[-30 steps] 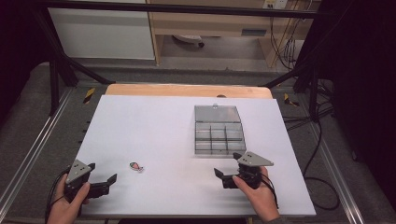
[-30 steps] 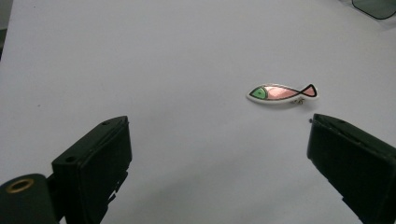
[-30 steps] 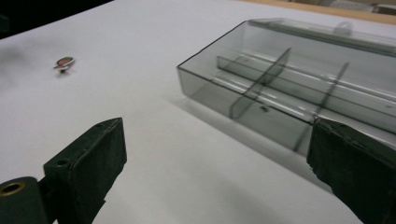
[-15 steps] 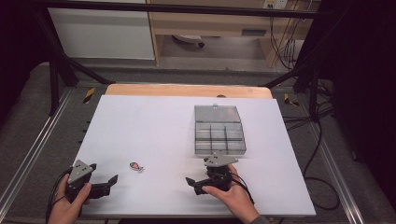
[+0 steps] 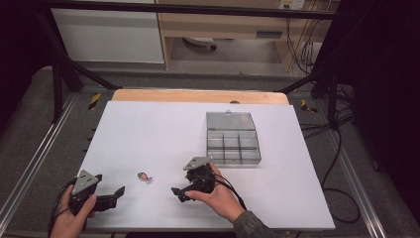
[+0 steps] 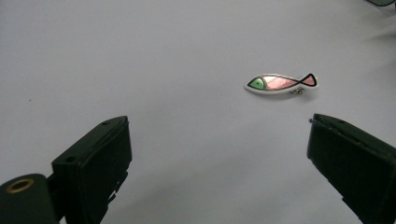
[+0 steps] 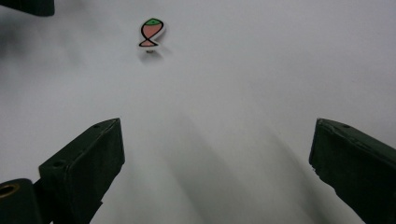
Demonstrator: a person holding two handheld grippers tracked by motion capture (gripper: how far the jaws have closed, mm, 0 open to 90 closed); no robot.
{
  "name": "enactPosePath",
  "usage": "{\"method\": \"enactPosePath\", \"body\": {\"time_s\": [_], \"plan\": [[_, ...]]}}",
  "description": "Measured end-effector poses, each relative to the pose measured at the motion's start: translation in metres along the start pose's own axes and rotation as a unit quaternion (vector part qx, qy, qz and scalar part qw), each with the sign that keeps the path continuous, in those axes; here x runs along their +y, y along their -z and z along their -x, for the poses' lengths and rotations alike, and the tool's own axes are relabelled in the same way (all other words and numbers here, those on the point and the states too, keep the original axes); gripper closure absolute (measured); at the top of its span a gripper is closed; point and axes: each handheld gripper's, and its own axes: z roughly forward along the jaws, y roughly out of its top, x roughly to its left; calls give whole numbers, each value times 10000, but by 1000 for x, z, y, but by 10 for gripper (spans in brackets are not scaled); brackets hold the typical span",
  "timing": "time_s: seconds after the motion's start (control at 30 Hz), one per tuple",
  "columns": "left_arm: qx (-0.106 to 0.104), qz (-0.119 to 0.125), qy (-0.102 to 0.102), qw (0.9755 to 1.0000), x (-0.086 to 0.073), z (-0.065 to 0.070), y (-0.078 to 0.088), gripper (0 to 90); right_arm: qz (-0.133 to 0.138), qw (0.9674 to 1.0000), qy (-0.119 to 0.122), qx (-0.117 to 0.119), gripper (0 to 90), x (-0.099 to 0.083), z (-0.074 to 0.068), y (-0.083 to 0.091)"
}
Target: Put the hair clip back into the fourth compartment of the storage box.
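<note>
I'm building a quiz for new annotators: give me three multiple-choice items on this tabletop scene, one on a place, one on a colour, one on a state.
1. Where does the small pink fish-shaped pin lie?
A. in the clear plastic compartment box
B. on the white table top between the two grippers
C. in the left gripper

2. What colour is the pin's head?
A. green
B. blue
C. yellow

3. How does the right gripper stand?
A. shut on the pin
B. shut on nothing
C. open

Key: 1 B, the high view shows it on the bare sheet; 2 A, the left gripper view shows a green head; 3 C, its jaws stand wide apart in the right gripper view.
</note>
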Motion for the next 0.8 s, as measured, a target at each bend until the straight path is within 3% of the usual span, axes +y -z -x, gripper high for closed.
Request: {"method": "enactPosePath", "body": {"time_s": [0.2, 0.43, 0.8], "plan": [[-8, -2, -24, 10000, 0, 1, 1, 64, 160, 9996, -222, -84, 46, 16, 0, -14], [-20, -13, -41, 10000, 1, 1, -1, 64, 164, 9987, -476, 43, 69, 32, -2, -29], [-11, -43, -70, 10000, 1, 0, -1, 64, 309, 9975, -626, 49, 114, 52, -8, -50]]}}
